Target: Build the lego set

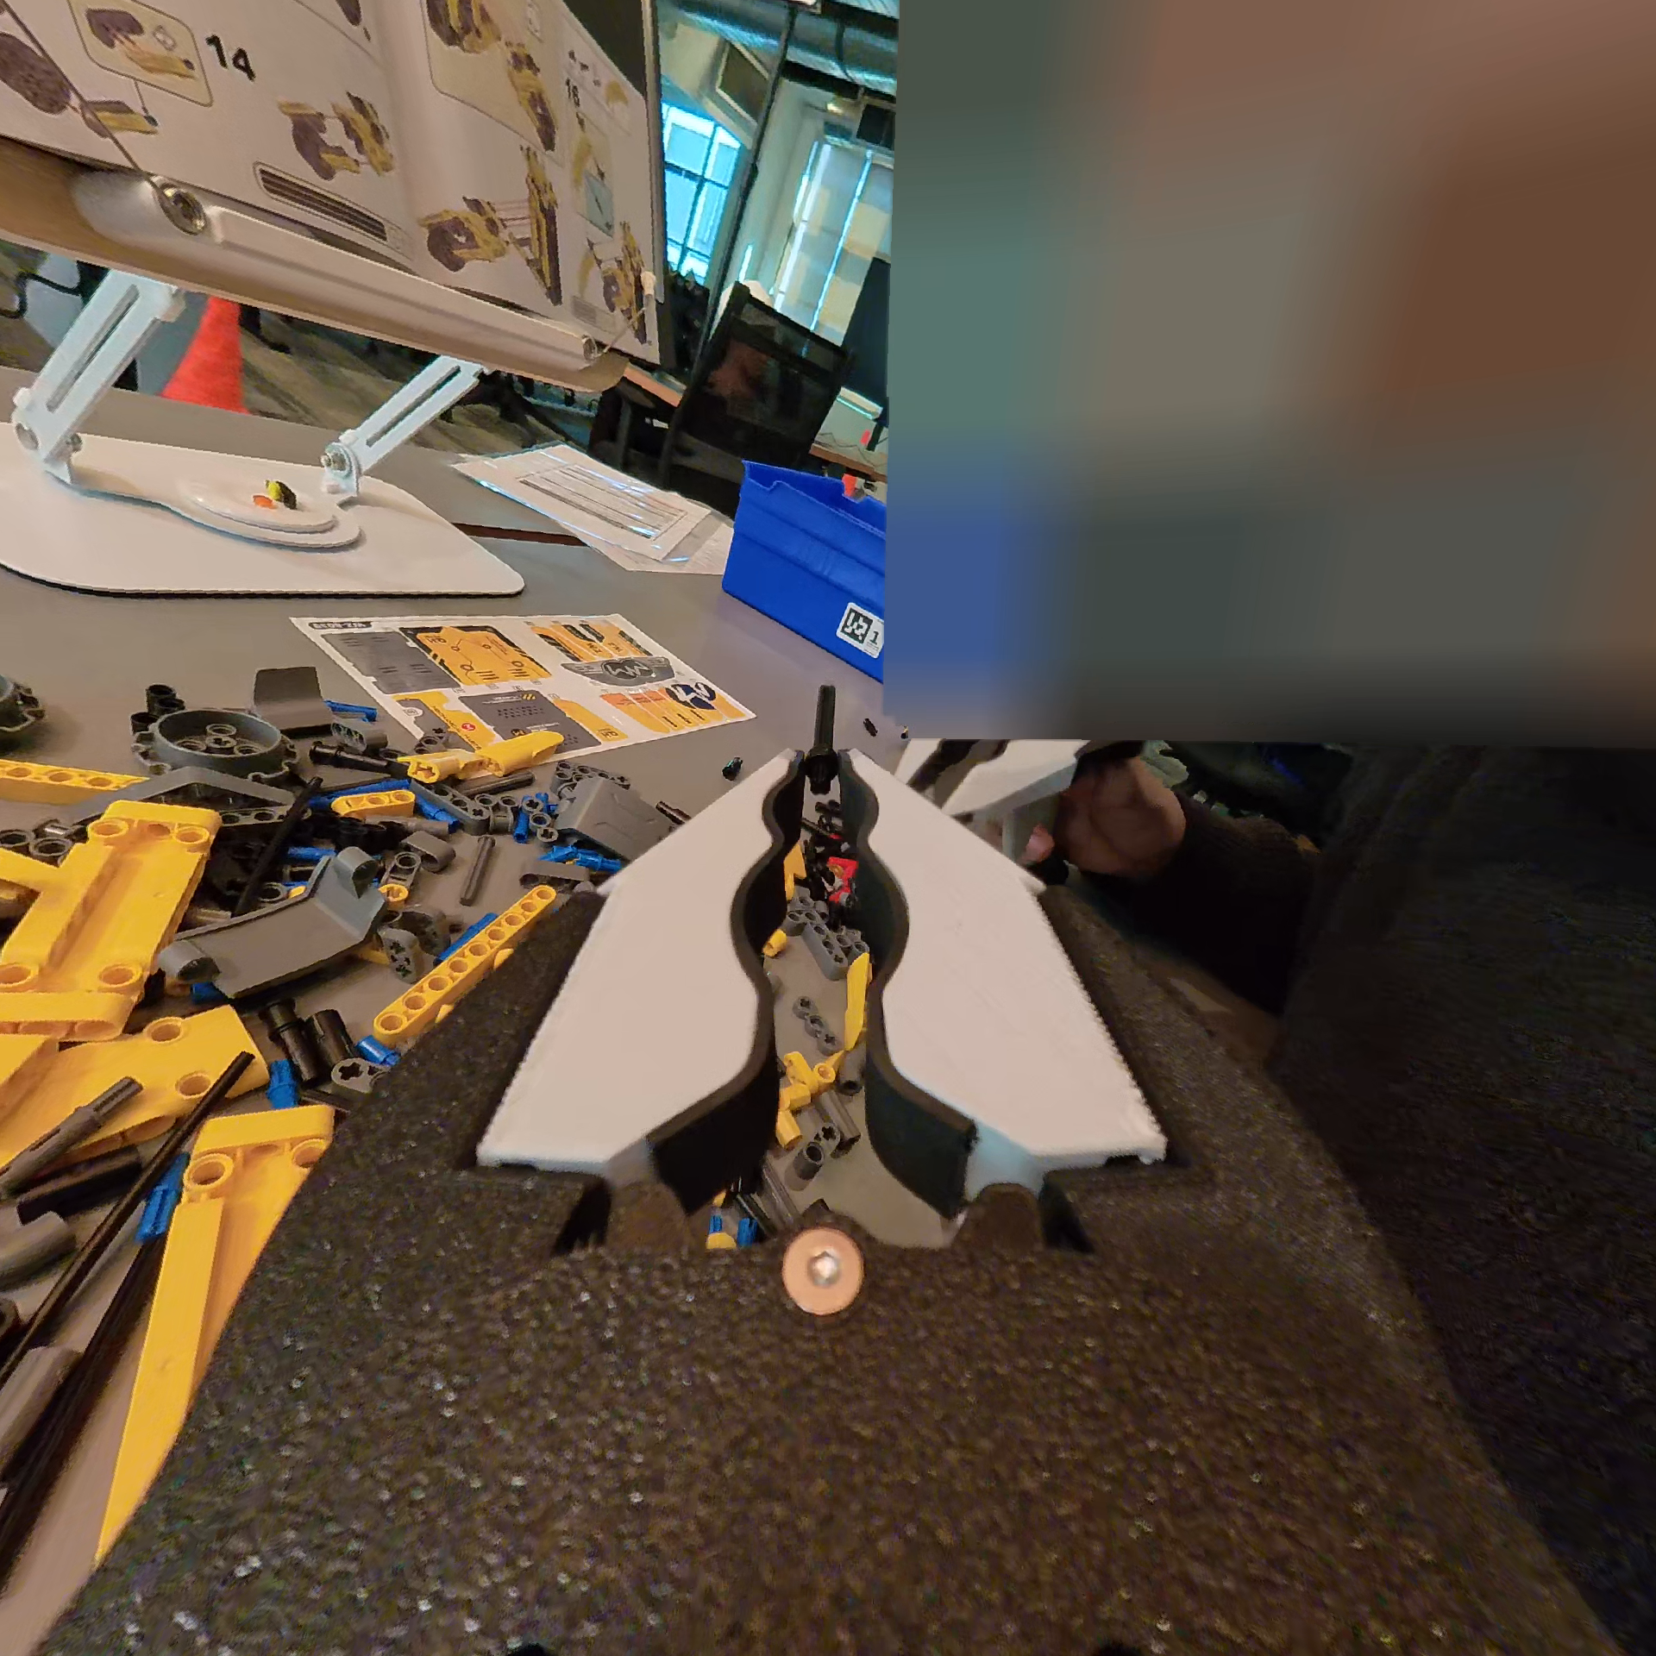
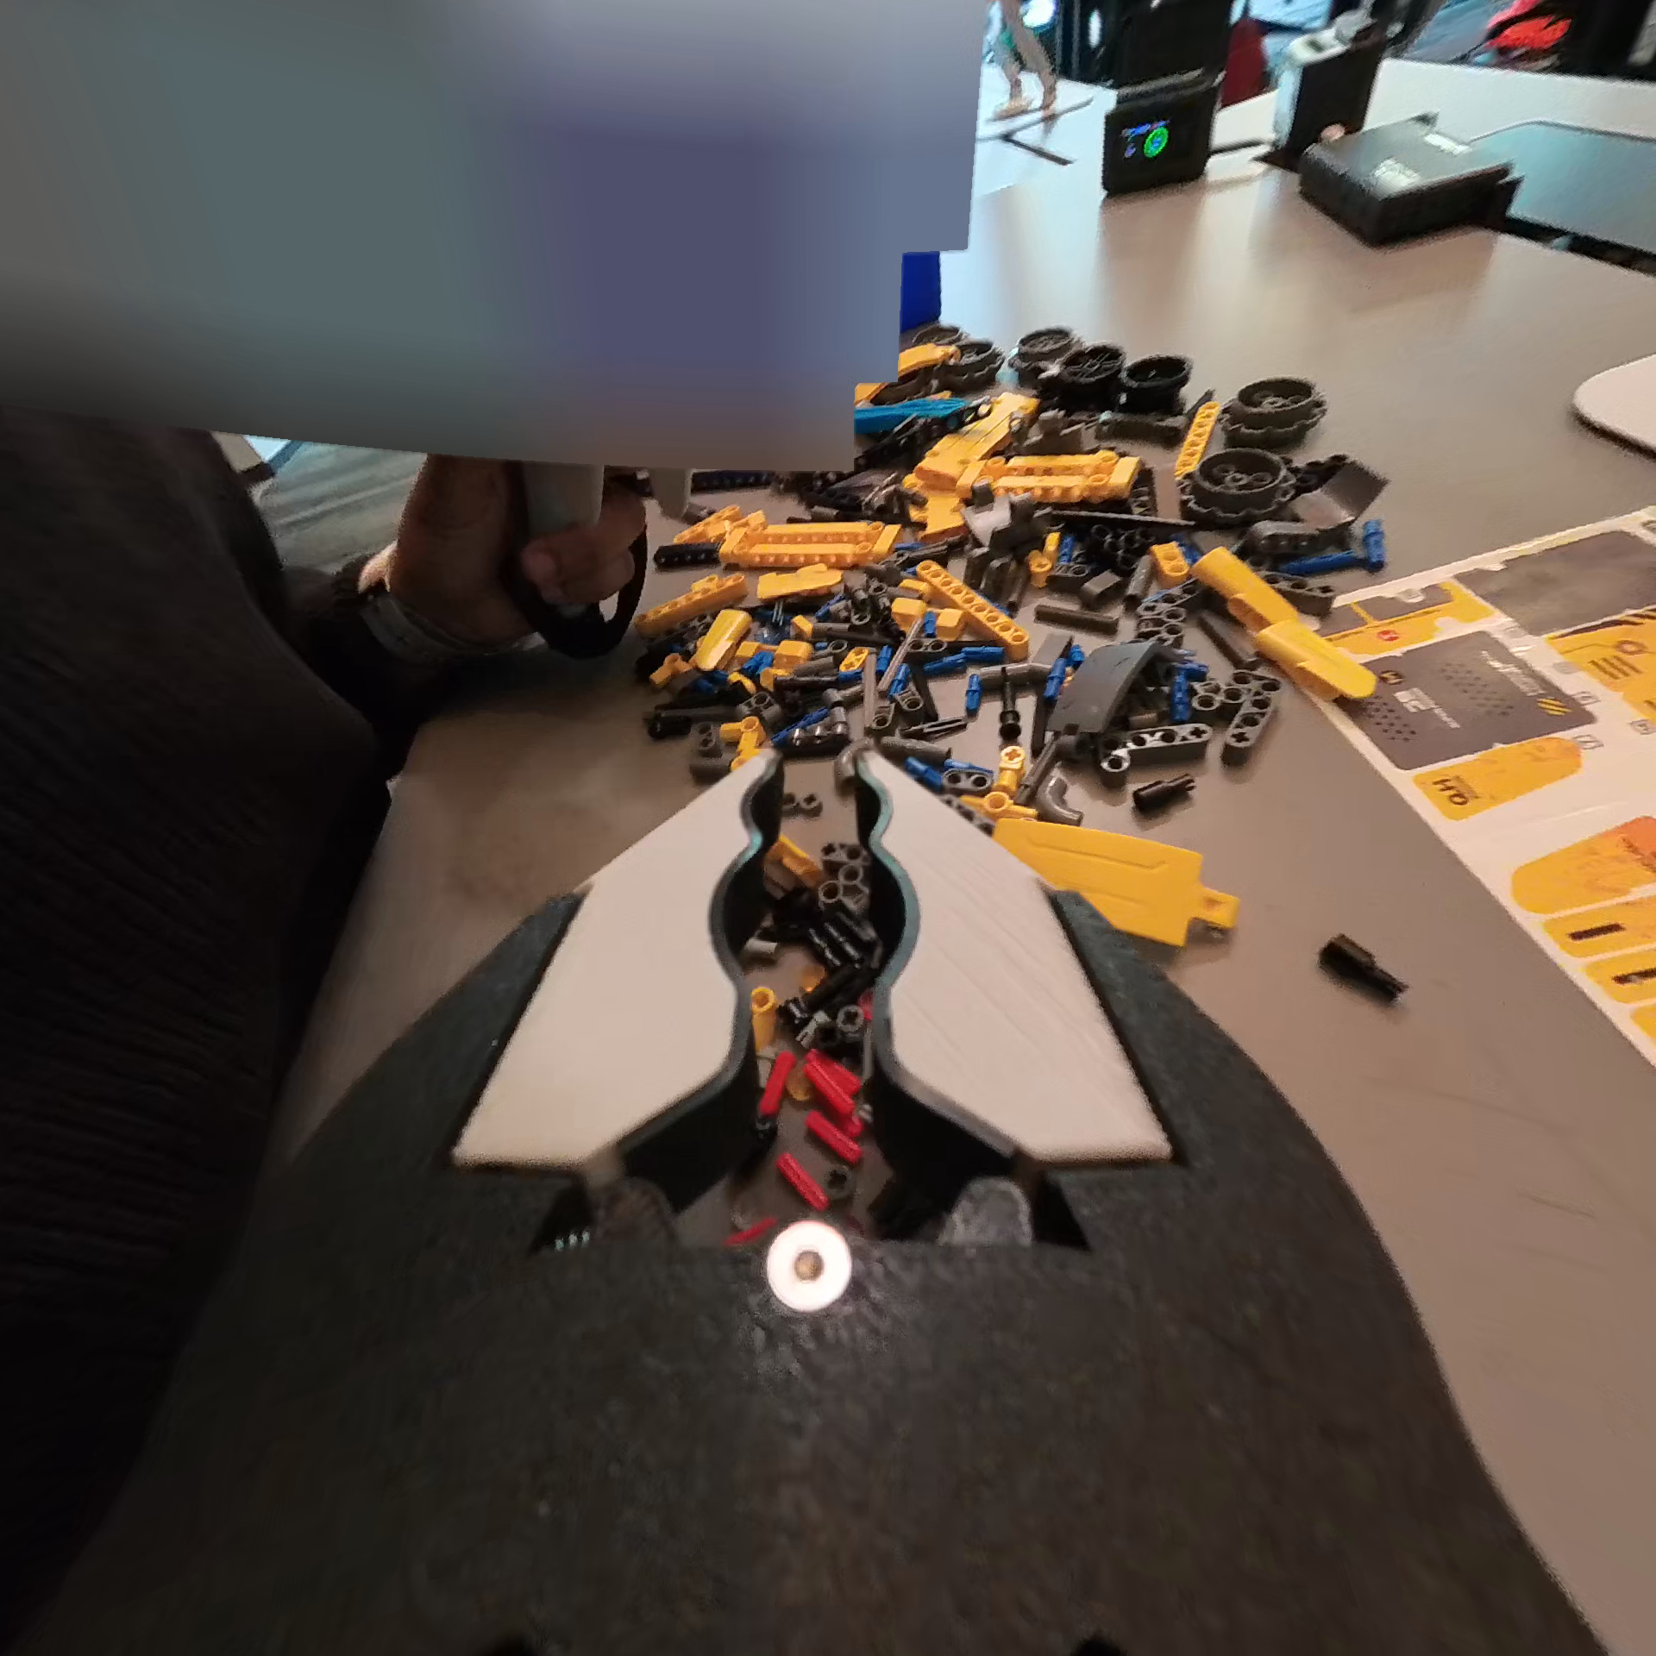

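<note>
My left gripper (image 1: 823, 762) is shut on a small black pin (image 1: 824, 717) that sticks up from its fingertips, held above the grey table. A heap of yellow, grey, black and blue building-toy parts (image 1: 269, 896) lies to its left. My right gripper (image 2: 817, 772) is narrowly open and empty, low over the near edge of the same heap (image 2: 986, 582); a small grey elbow piece (image 2: 847, 760) lies by its right fingertip. Red pins (image 2: 829, 1089) and black pins lie on the table under its fingers. A hand (image 2: 502, 556) grips the other gripper's handle at left.
An instruction booklet (image 1: 358, 134) rests on a white stand (image 1: 224, 529) at the back left. A sticker sheet (image 1: 529, 681) lies behind the heap and shows again (image 2: 1523, 699). A blue bin (image 1: 806, 556) stands behind. A yellow panel (image 2: 1111, 874) and a loose black pin (image 2: 1358, 968) lie at right. There is about 11 cm between the tips of the two grippers.
</note>
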Motion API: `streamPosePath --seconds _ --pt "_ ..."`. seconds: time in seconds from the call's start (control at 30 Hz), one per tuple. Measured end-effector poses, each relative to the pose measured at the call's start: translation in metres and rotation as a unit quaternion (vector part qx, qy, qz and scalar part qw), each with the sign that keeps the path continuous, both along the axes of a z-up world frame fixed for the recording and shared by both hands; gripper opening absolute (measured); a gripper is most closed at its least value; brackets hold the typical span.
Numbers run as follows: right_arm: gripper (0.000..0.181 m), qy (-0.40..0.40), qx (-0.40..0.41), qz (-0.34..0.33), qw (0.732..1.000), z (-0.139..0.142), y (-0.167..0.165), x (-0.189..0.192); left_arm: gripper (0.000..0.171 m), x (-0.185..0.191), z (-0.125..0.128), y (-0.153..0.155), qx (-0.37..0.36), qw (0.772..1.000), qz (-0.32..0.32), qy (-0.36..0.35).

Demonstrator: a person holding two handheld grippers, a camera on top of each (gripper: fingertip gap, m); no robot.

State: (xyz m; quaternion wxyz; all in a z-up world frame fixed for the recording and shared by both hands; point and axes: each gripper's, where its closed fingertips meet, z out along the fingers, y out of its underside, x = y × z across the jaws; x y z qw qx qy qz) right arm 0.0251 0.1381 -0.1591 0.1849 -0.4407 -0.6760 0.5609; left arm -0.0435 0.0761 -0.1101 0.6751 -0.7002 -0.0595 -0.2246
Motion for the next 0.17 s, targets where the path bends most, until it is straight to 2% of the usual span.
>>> streamPosePath --seconds 0.17 --pt "0.015 0.017 -0.017 -0.054 0.998 0.018 0.024 -0.001 0.006 0.006 -0.004 -0.001 -0.008 1.0 -0.008 0.006"
